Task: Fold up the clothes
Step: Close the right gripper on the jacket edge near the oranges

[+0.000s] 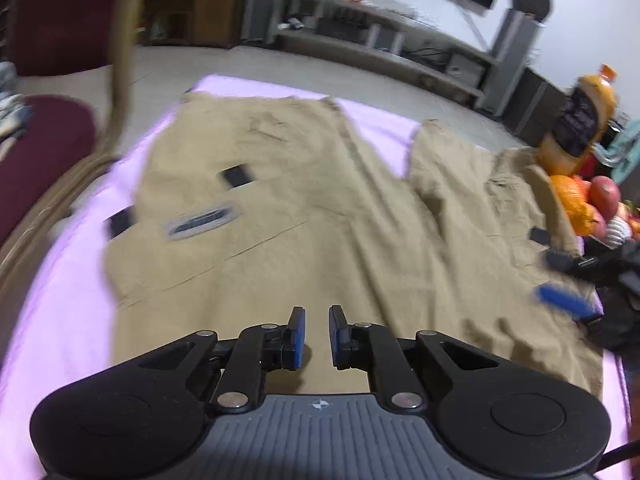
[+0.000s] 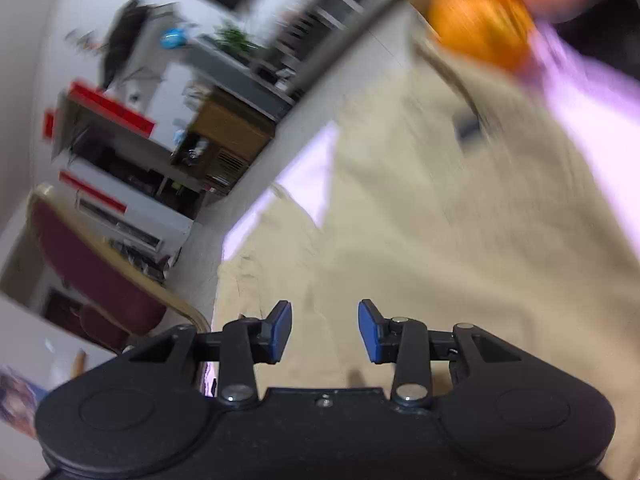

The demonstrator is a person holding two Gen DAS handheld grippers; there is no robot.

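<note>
Living-room shelving and a maroon chair (image 1: 52, 20) frame a pink-covered bench (image 1: 60, 280) where khaki trousers (image 1: 280, 200) lie spread flat, legs apart. My left hand-held gripper (image 1: 317, 334) hovers over the waist, jaws slightly parted, holding nothing. A bowl of fruit (image 1: 592, 208) and a juice bottle (image 1: 580, 120) stand alongside.

From the right wrist, blurred: my right hand-held gripper (image 2: 325, 330) gapes wide, empty, above the cloth. Soft, light, floppy fabric, I judge; best pinched at hems or waistband.
</note>
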